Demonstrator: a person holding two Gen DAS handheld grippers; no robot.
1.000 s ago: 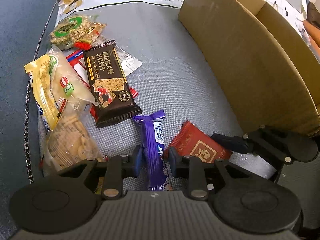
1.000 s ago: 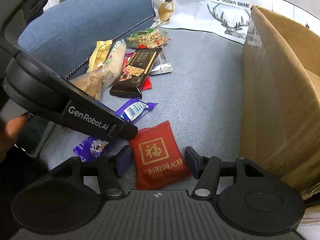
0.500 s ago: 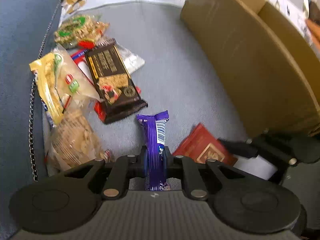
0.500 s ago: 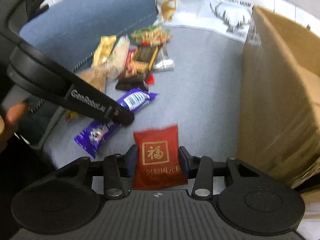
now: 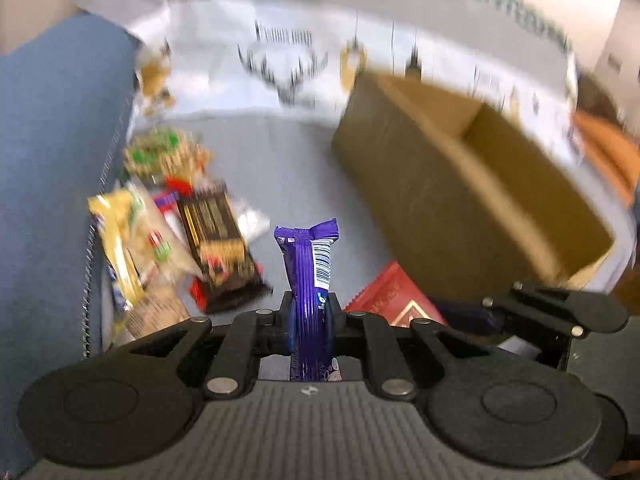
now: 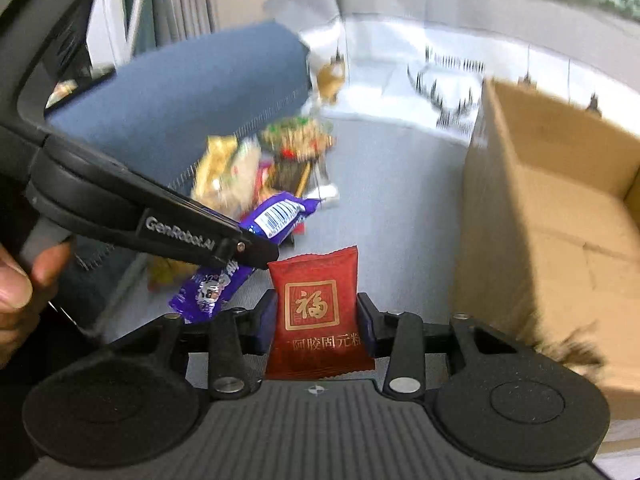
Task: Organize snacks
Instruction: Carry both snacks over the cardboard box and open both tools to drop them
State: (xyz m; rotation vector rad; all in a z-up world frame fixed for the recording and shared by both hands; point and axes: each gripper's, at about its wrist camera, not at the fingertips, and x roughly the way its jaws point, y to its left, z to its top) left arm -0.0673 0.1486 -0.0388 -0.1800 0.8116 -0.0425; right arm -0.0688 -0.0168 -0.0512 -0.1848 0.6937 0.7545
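i read the left gripper (image 5: 309, 312) as pinching the purple candy bar (image 5: 310, 276); its fingers (image 5: 286, 312) press on the wrapper from both sides, and the bar stands upright at lower centre of the left wrist view. in the right wrist view the same bar (image 6: 276, 216) runs diagonally at centre left, gripped at its middle.

the right gripper (image 6: 316, 320) holds the red packet (image 6: 318, 312) at lower centre of its view. its fingers (image 6: 266, 320) are closing against both edges of the packet, which is between them and stands upright.

the cardboard box (image 6: 552, 220) sits open at the right of both views. the snack pile (image 5: 172, 220) lies at centre left of the left wrist view, on the grey cushion (image 5: 280, 160), blurred. a hand (image 6: 16, 288) shows at the left edge of the right wrist view.
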